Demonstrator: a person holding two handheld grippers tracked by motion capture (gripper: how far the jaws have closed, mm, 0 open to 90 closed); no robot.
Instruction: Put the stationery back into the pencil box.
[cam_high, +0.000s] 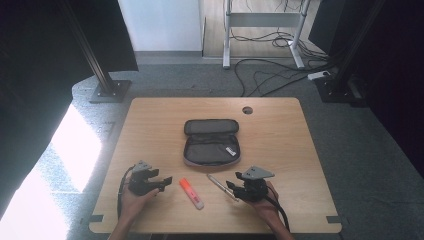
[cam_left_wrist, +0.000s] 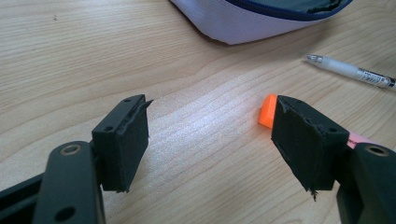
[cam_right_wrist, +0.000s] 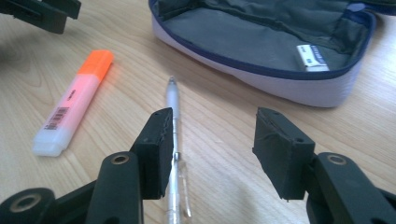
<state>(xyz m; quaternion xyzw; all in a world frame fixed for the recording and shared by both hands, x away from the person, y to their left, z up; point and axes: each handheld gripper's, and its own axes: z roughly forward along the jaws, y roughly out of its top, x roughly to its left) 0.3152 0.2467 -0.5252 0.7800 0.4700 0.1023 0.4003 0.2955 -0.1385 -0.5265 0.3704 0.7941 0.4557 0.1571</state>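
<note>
The right gripper's fingers (cam_right_wrist: 284, 151) stand apart, empty, low over the near end of the pen (cam_right_wrist: 173, 140); the left gripper's fingers (cam_left_wrist: 122, 142) also stand apart beside the orange highlighter (cam_high: 191, 193). The step looks like lining up to pick. Next, the right fingers should straddle the pen and close. The open pencil case (cam_high: 211, 141) lies farther on the surface (cam_high: 280, 135), nothing blocking it.
</note>
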